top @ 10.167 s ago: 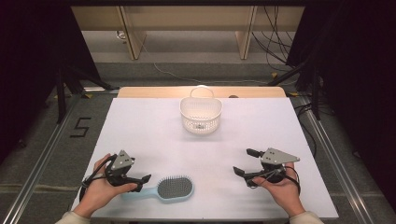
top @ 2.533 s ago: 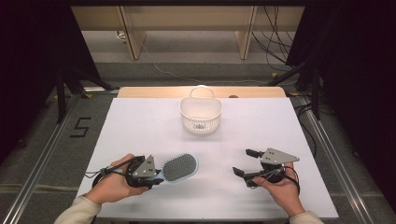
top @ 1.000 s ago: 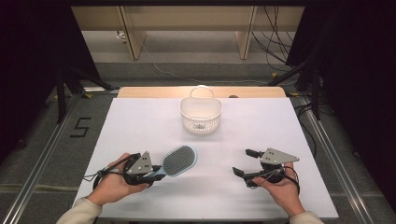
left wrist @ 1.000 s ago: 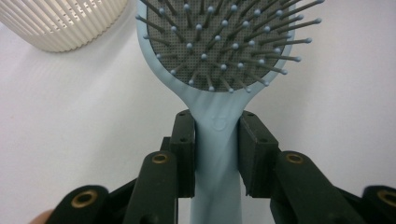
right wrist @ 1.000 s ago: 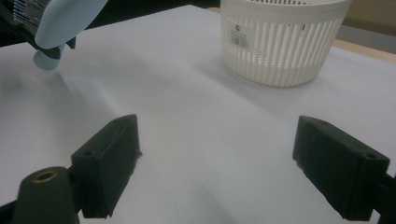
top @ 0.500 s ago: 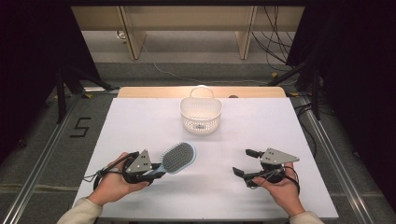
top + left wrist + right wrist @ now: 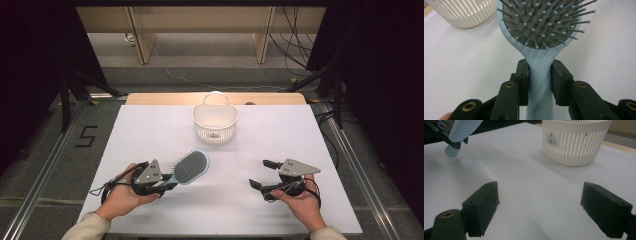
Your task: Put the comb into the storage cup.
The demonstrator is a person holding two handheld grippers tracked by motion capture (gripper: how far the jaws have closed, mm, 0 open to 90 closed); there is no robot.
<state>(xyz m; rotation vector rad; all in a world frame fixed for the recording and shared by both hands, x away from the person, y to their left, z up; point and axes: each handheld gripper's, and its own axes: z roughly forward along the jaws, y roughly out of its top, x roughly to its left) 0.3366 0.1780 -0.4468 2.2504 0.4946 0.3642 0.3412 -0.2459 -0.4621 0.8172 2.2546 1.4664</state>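
You face a white table top (image 7: 300,150) with a wooden strip (image 7: 150,98) along its far edge. Beyond it grey floor (image 7: 210,77) runs to pale wooden furniture legs (image 7: 141,37), with black cables (image 7: 295,30) trailing and dark curtains (image 7: 380,75) either side.

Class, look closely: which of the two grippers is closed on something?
The left gripper: its pads clamp the blue hairbrush by the handle. The right gripper stands wide open.

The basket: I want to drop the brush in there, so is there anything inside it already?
The white basket looks empty in the high view, apart from a small dark mark low down, perhaps its label seen through the slats. The near wall hides part of the floor.
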